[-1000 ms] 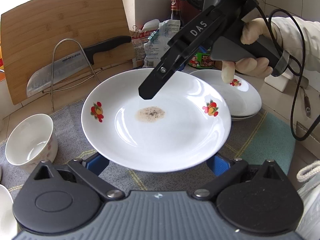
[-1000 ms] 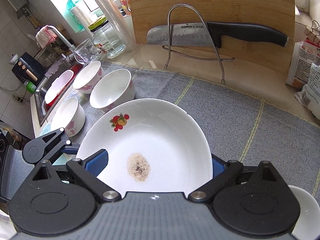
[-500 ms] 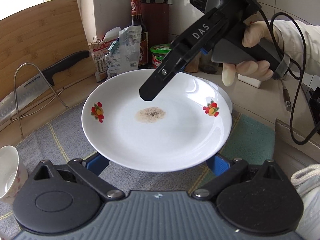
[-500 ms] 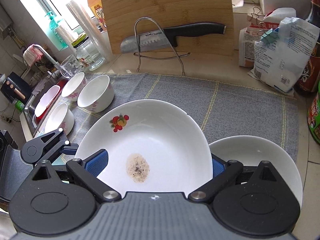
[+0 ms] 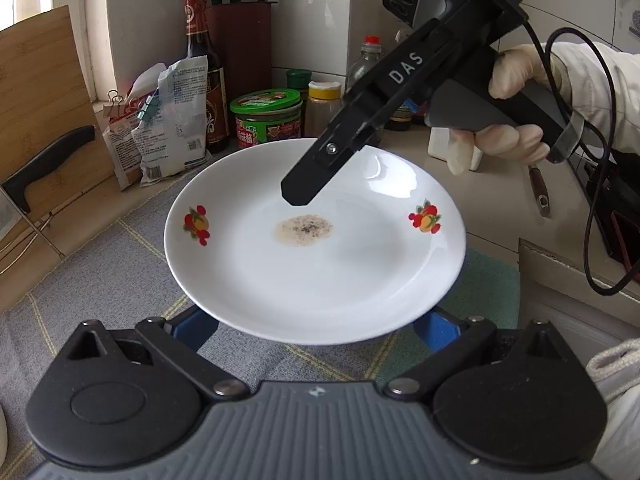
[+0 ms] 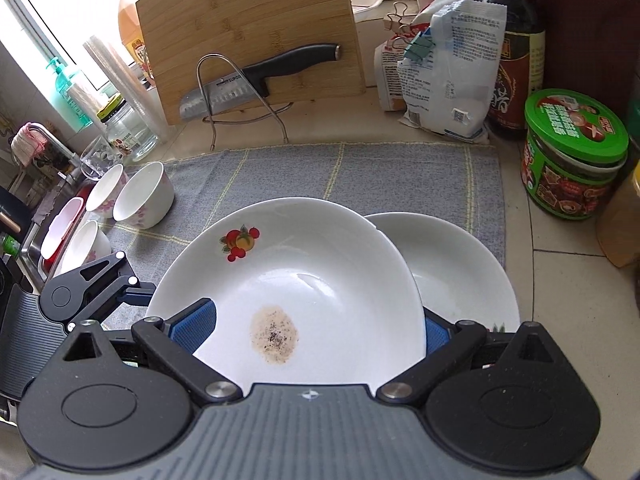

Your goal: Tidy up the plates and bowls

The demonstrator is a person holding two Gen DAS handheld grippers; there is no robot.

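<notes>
While both tongs share one load, the left tongs [image 5: 316,320] grip the near rim of the plate [image 5: 312,264] from one side and the right tongs [image 6: 316,324] grip its rim from the other, each pair clenched on it with blue pads against the edge. In the left view the right tongs [image 5: 298,194] reach in over the far rim, held by a gloved hand [image 5: 508,120]. That plate is lifted off the mat [image 6: 360,172] and carries a brown speckled stain [image 6: 274,334] at its middle. Just under its right edge in the right view sits a second plate [image 6: 460,272] on the mat, partly covered by the lifted one; this looks like the stack it is bound for.

Judging by the layout, the plates are nearly gathered: one lies in place, one is about to be set on it. Far left on the mat stand four bowls [image 6: 144,194], side by side and not nested, so stacking them appears still to be done. Beyond the mat the tabletop [image 6: 568,320] holds a knife [image 6: 256,80] on its rack, bags and jars.
</notes>
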